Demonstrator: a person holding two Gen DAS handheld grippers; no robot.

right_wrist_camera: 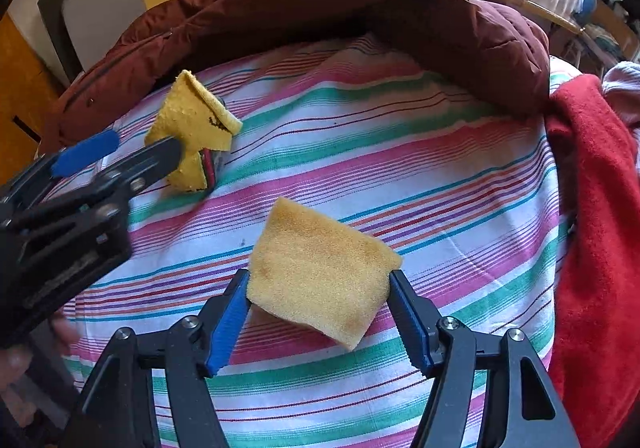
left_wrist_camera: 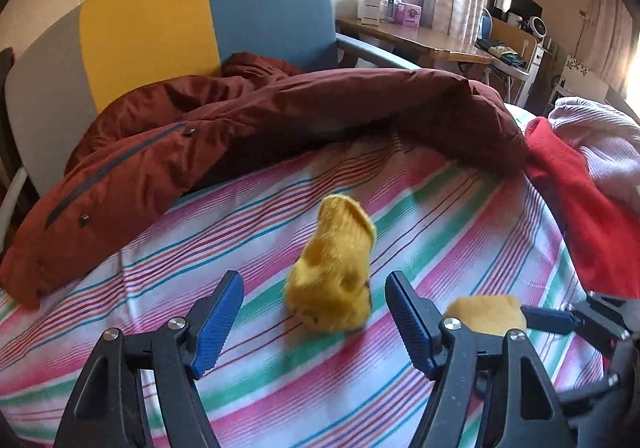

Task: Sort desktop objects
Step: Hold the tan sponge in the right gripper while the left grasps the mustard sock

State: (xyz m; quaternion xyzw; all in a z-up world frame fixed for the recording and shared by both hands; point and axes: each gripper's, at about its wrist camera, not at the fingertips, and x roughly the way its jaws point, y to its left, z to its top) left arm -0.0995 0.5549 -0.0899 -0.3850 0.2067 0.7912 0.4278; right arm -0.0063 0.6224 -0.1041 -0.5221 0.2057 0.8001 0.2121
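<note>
Both grippers angle steeply down over the striped sheet. The left gripper stands open, a crumpled yellow sock lying just beyond its blue pads. The right gripper pinches a flat yellow sock by its edges. Only the right view shows the crumpled sock's red-striped cuff.

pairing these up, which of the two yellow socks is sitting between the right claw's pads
The flat, plain yellow sock, spanning the right claw. The other, crumpled yellow sock with dark markings lies by the left claw.

I see a yellow sock, a sheet striped pink, green and white, and a maroon jacket.
</note>
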